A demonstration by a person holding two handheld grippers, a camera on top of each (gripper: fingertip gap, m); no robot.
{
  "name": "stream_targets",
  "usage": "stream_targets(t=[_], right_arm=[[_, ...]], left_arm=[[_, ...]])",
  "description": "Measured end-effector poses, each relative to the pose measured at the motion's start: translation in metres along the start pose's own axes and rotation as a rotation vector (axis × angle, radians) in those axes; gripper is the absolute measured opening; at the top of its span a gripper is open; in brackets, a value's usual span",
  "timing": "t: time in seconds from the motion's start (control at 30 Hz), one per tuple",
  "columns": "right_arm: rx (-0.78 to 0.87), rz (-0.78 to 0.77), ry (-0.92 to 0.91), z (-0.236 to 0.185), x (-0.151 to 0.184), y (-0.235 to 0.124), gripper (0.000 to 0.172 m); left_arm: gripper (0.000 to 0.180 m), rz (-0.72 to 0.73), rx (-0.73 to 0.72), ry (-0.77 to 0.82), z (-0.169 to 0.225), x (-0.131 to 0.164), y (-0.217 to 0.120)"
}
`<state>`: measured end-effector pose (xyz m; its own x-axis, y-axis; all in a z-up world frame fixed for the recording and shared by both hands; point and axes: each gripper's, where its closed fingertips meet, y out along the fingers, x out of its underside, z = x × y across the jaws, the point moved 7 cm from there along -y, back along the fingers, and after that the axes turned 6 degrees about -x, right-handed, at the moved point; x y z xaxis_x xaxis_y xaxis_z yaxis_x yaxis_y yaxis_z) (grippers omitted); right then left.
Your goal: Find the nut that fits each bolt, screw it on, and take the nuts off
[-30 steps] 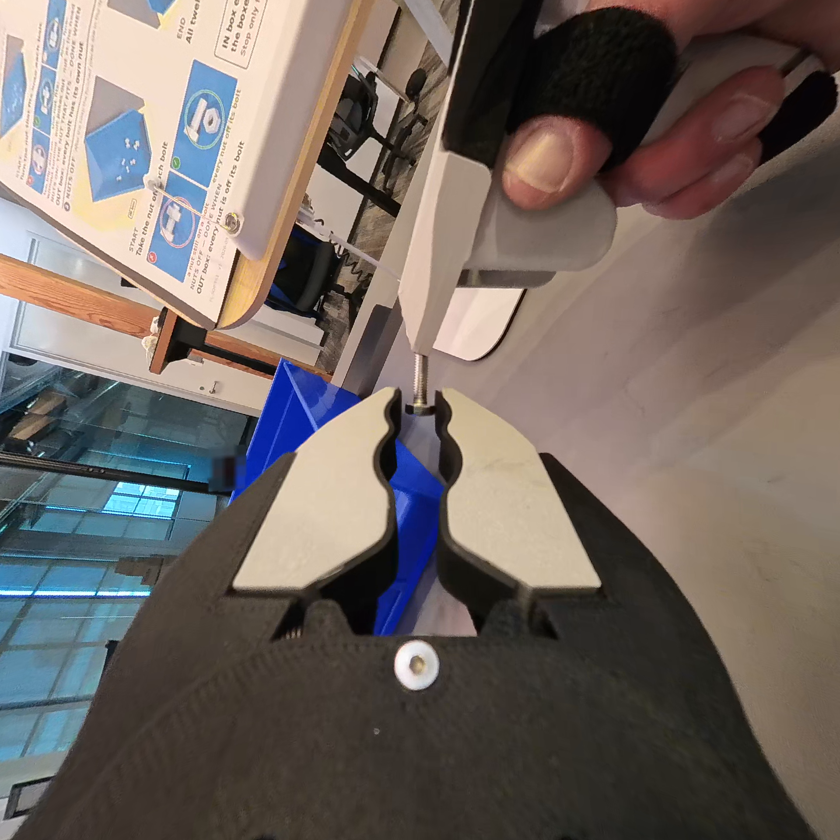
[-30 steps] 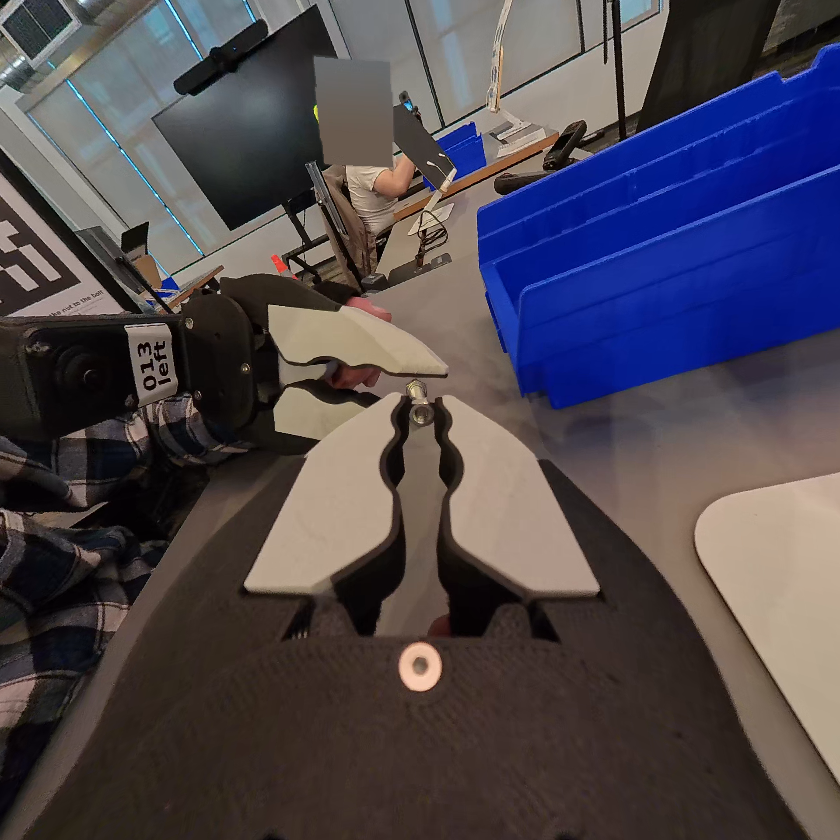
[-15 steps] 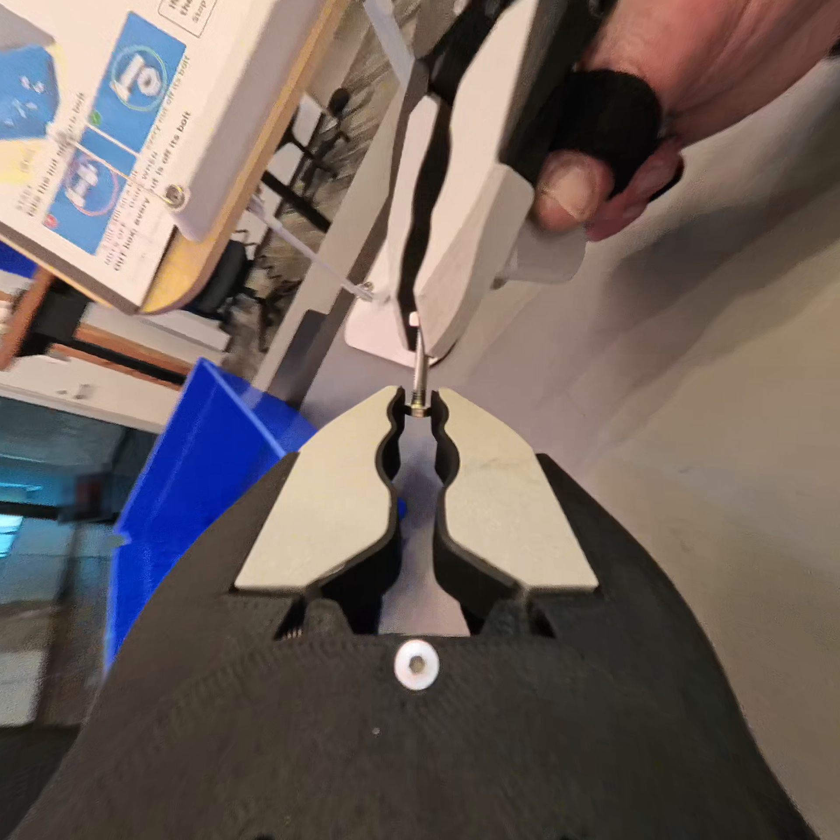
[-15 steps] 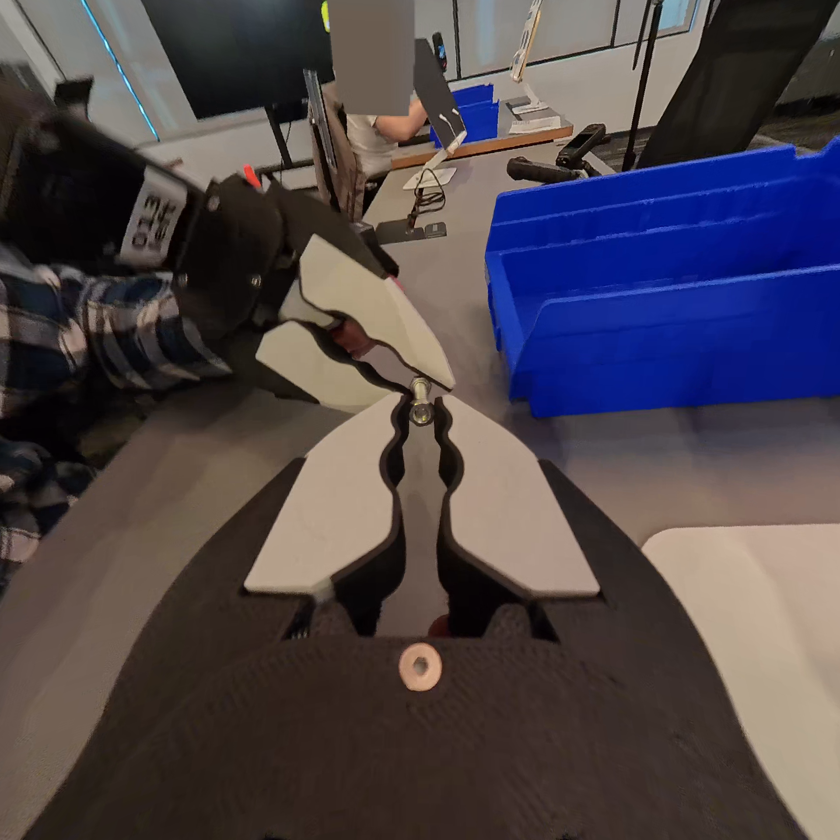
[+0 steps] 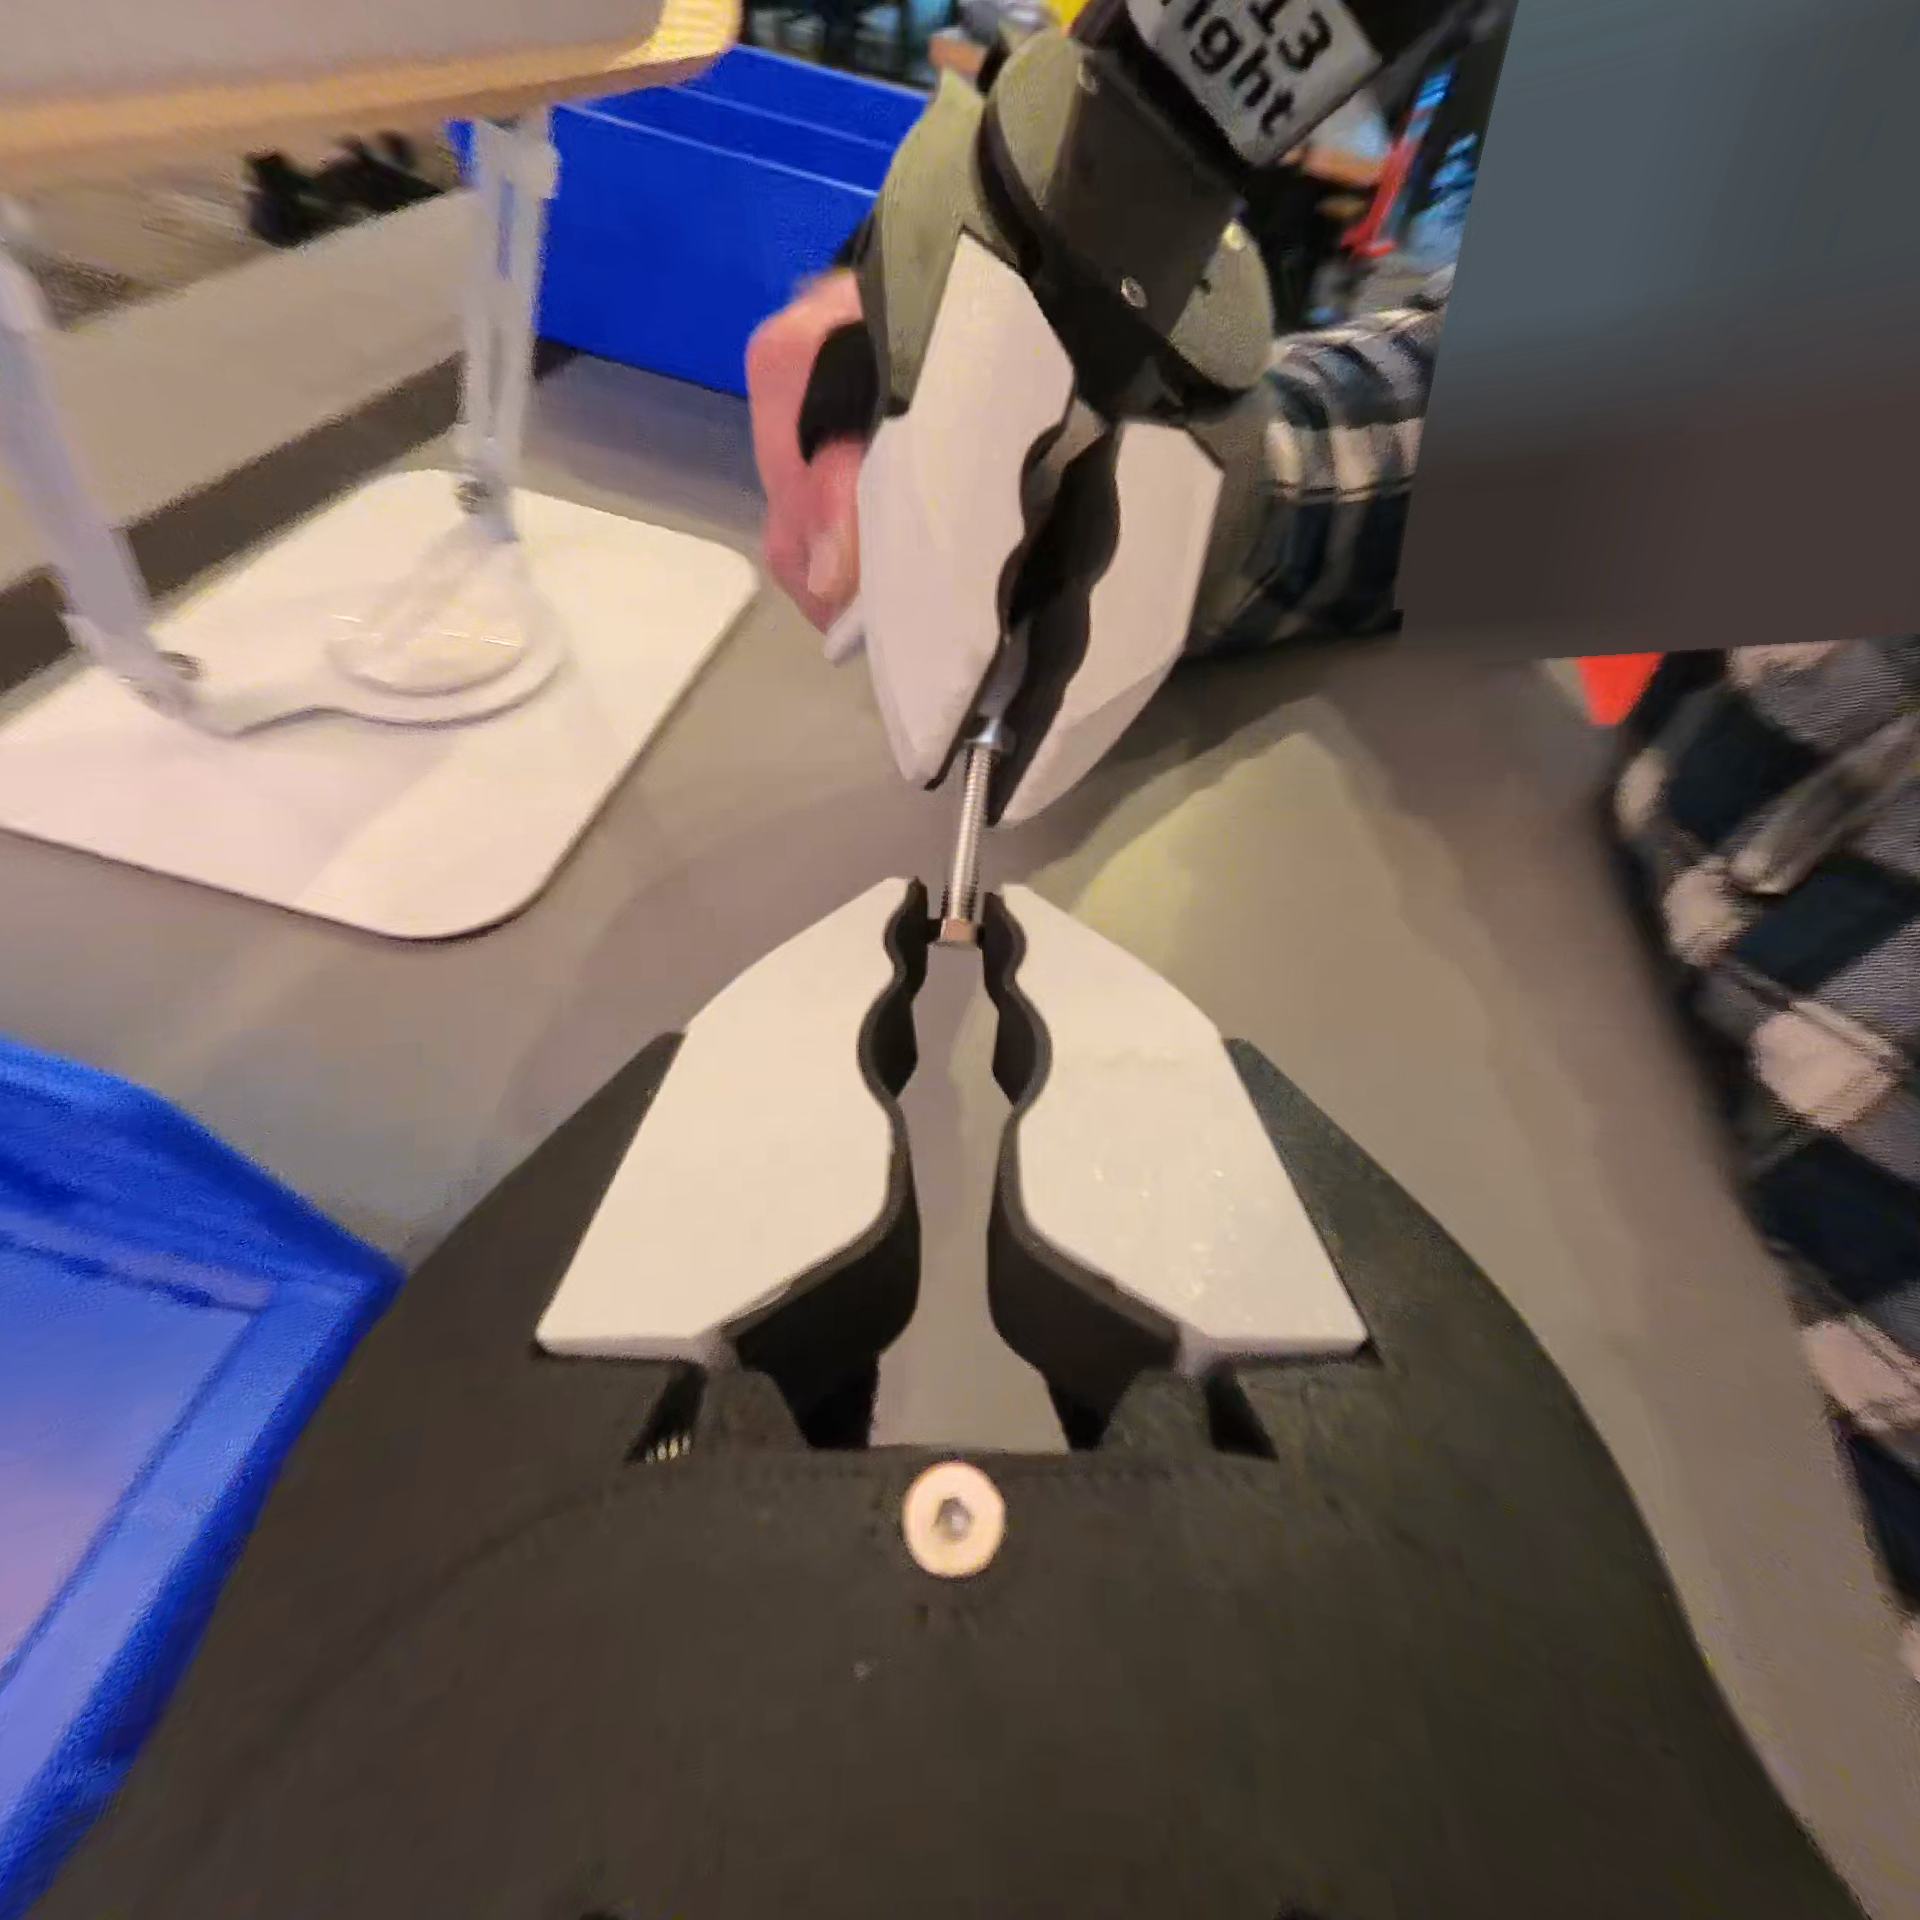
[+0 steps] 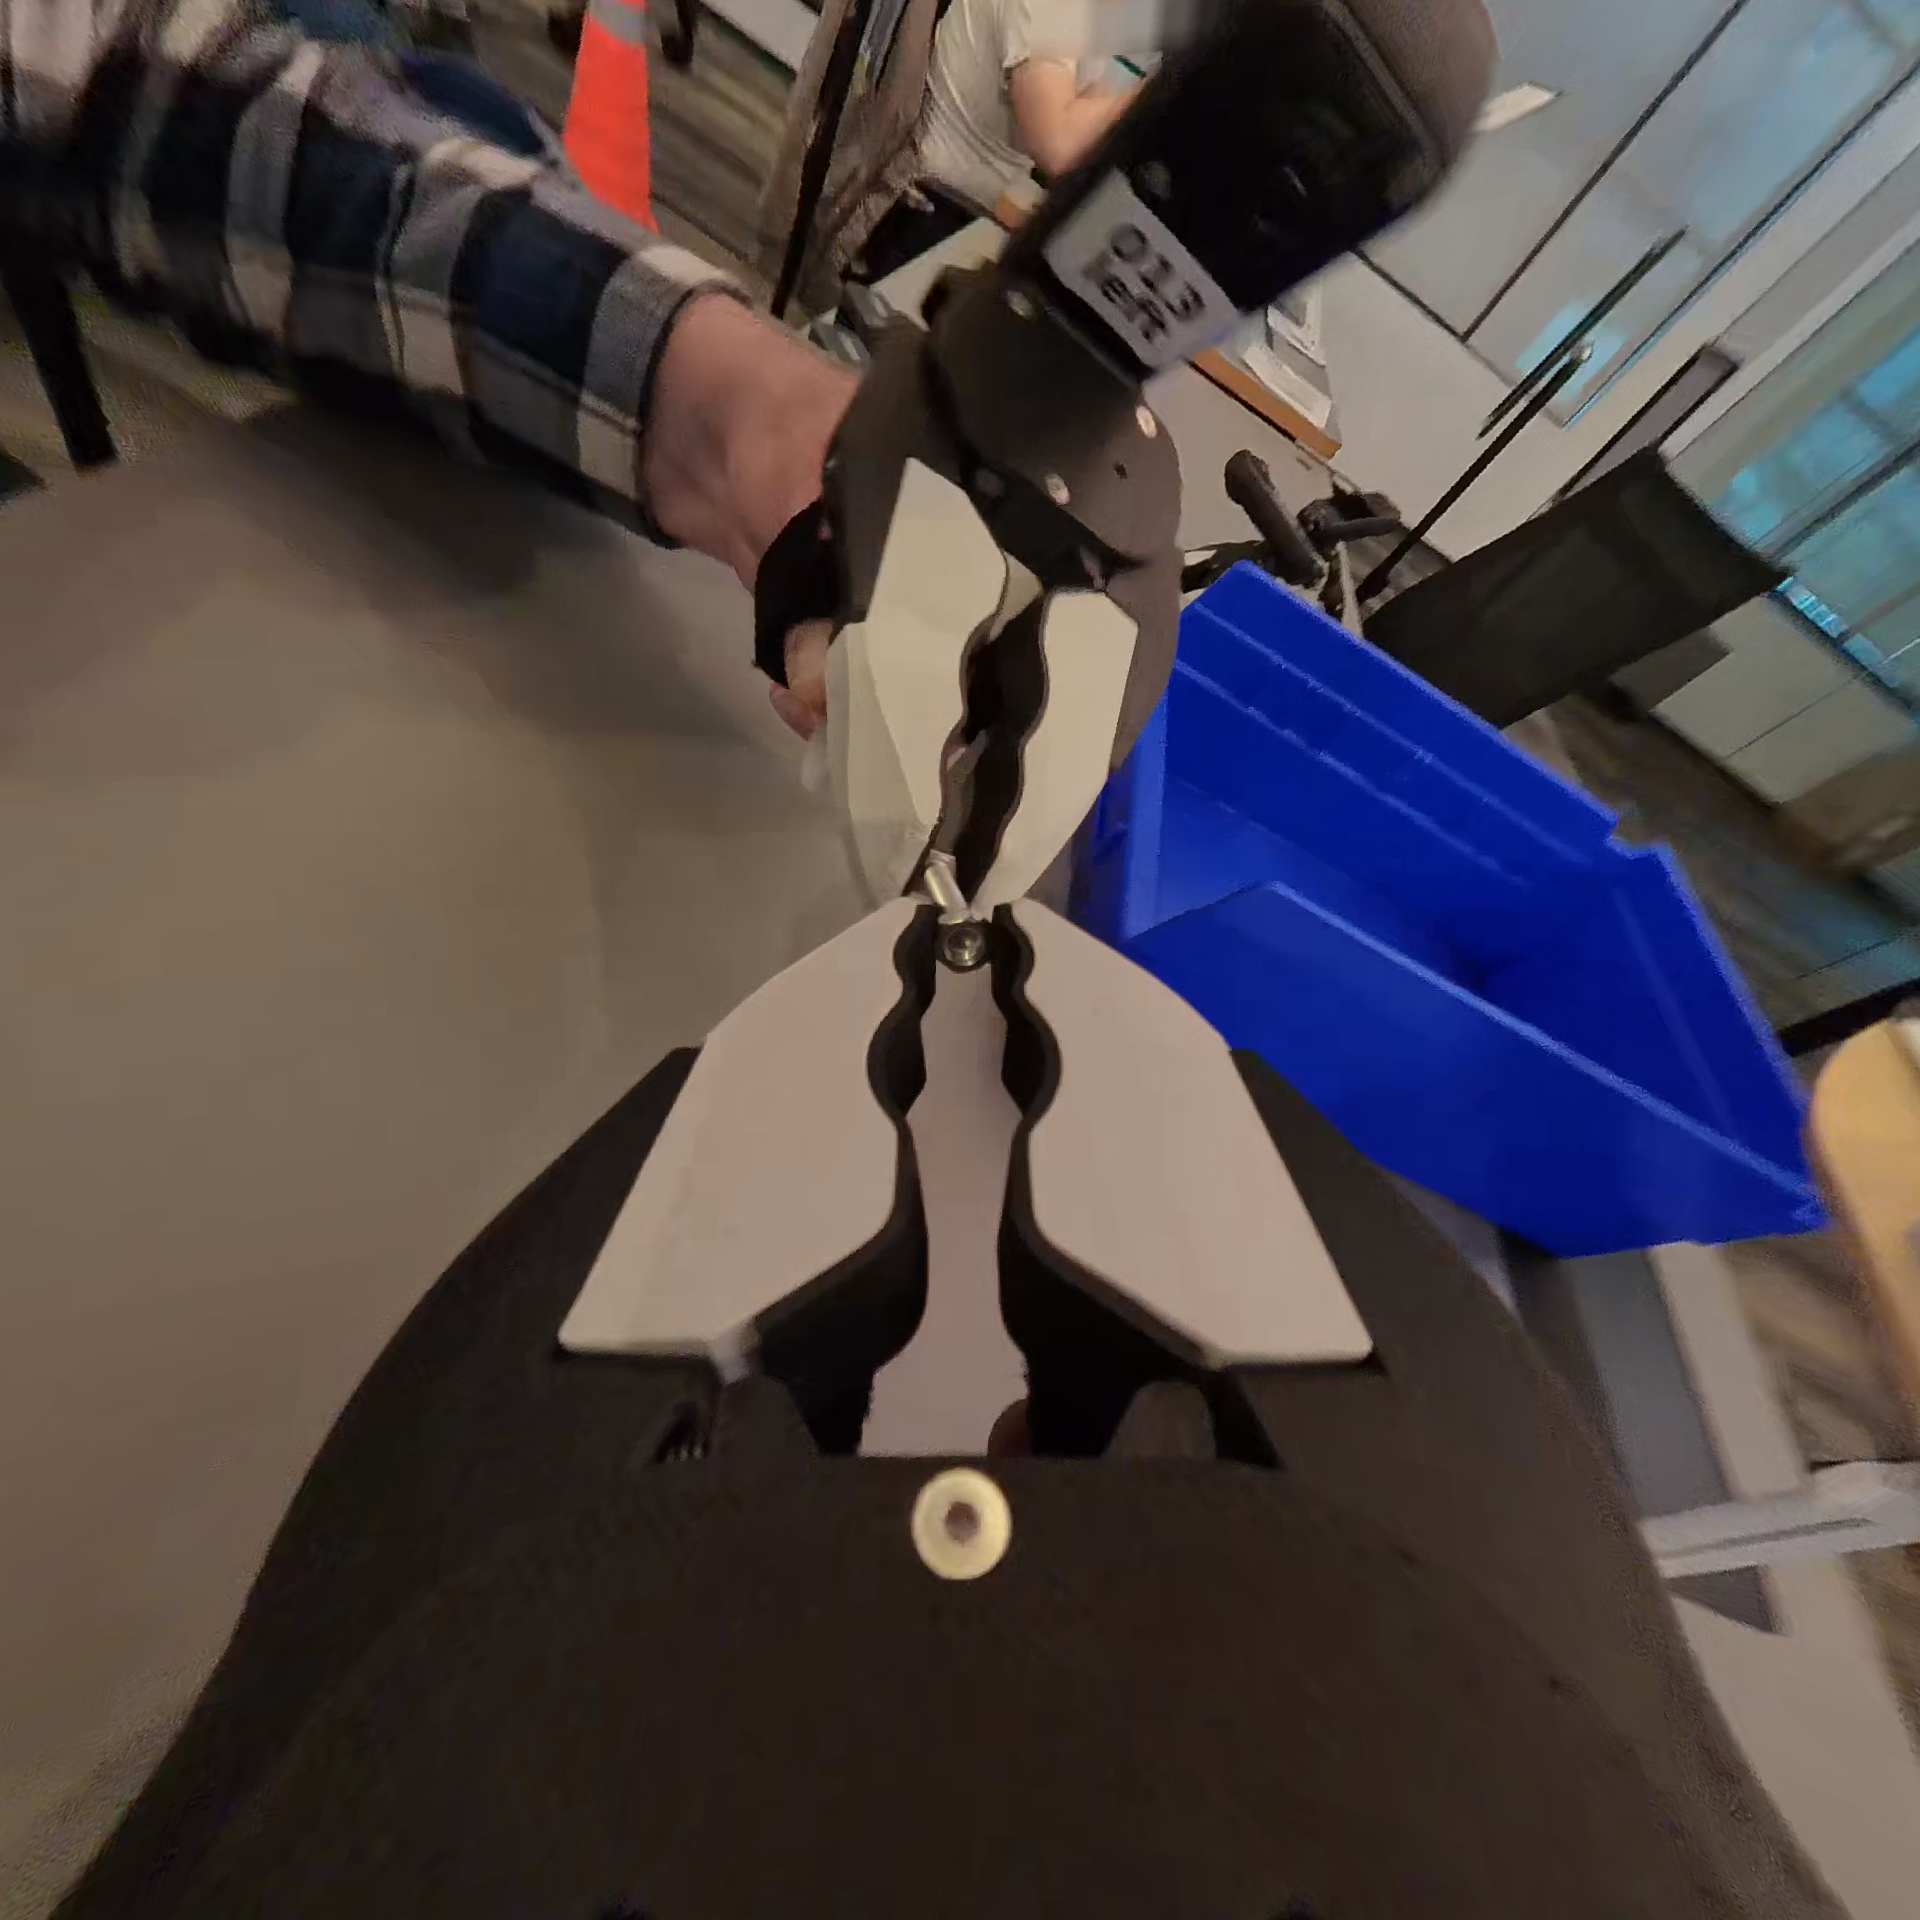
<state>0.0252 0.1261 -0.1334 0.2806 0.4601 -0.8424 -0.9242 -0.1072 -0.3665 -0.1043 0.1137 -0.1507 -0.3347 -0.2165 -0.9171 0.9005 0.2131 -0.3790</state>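
Left wrist view shows you holding the bolt (image 5: pixel 967 831) by its hex head in the left gripper (image 5: pixel 956 925), jaws narrowed on it above the grey table (image 5: pixel 416 997), while your right gripper (image 5: pixel 966 774) clamps the nut (image 5: pixel 992 736), presumably so twisting threads them.

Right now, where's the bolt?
Off the table, spanning both grippers: left wrist view shows the bolt centre frame, one end pinched in the left gripper, the other in the right gripper.
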Motion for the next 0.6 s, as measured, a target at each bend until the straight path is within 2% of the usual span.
stream_targets(t=[0.1,0.17,0.37,0.6], right_arm=[[0.053,-0.052,-0.146,-0.004,-0.005,-0.003,0.011],[0.068,-0.069,-0.193,-0.005,-0.006,-0.004,0.011],[0.058,-0.011,-0.109,-0.001,-0.005,-0.006,0.011],[0.192,0.003,0.008,0.015,-0.016,-0.039,0.011]], left_arm=[[0.010,0.038,0.098,-0.085,-0.002,0.005,0.000],[0.010,0.045,0.105,-0.102,-0.004,0.008,0.001],[0.010,0.040,0.080,-0.096,-0.008,0.011,0.000],[0.010,0.061,0.038,-0.083,-0.010,0.011,-0.009]])
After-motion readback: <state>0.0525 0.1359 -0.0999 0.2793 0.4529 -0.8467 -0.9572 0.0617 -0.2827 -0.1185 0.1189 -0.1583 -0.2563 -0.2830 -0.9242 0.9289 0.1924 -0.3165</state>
